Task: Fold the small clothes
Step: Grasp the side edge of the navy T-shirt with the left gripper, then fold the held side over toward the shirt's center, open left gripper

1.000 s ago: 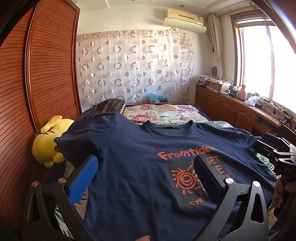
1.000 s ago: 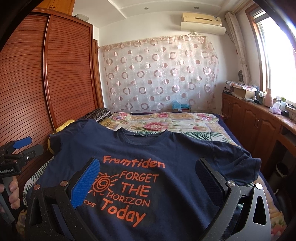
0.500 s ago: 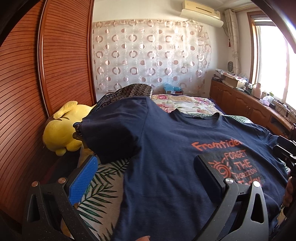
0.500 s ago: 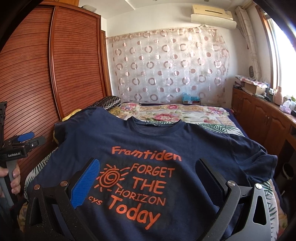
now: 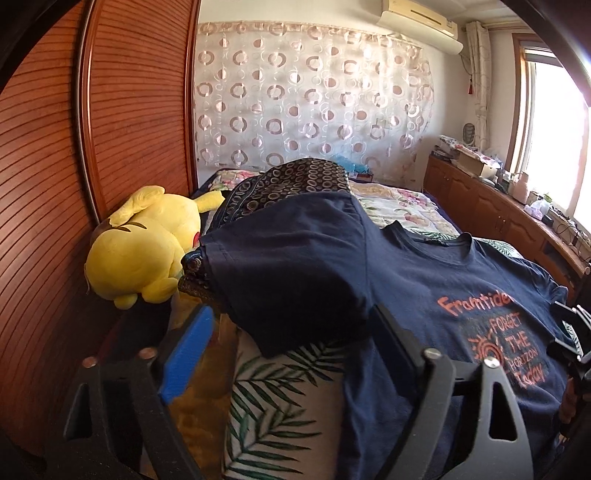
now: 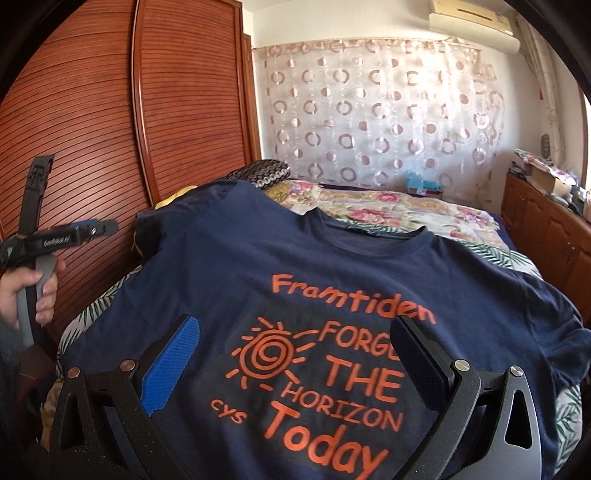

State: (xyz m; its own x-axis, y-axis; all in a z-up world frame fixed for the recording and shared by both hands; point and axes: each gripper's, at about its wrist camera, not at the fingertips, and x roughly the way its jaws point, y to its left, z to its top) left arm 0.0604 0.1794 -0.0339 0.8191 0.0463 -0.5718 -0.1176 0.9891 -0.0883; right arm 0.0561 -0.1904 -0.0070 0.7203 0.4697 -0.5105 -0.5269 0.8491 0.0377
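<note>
Jaws of the left gripper [image 5: 291, 332], empty, have just been closing as it swings to the shirt's [image 5: 424, 288] left sleeve [image 5: 291, 258], likely the first fold; right gripper [image 6: 295, 350] hovers wide open above the shirt, flat on the bed [image 5: 280, 391].

A yellow plush toy [image 5: 138, 247] lies at nine o'clock beside a slatted wooden wardrobe [image 5: 110, 110]. A dark ring-patterned cushion [image 5: 295, 181] sits at twelve o'clock, a floral quilt [image 6: 399, 214] behind it. A circle-patterned curtain [image 5: 314, 99] covers the far wall, an air conditioner [image 5: 421, 18] at one o'clock. Wooden cabinets [image 5: 491, 210] under a bright window [image 5: 554, 122] run along three o'clock. A leaf-print sheet [image 5: 277, 406] shows at six o'clock.
</note>
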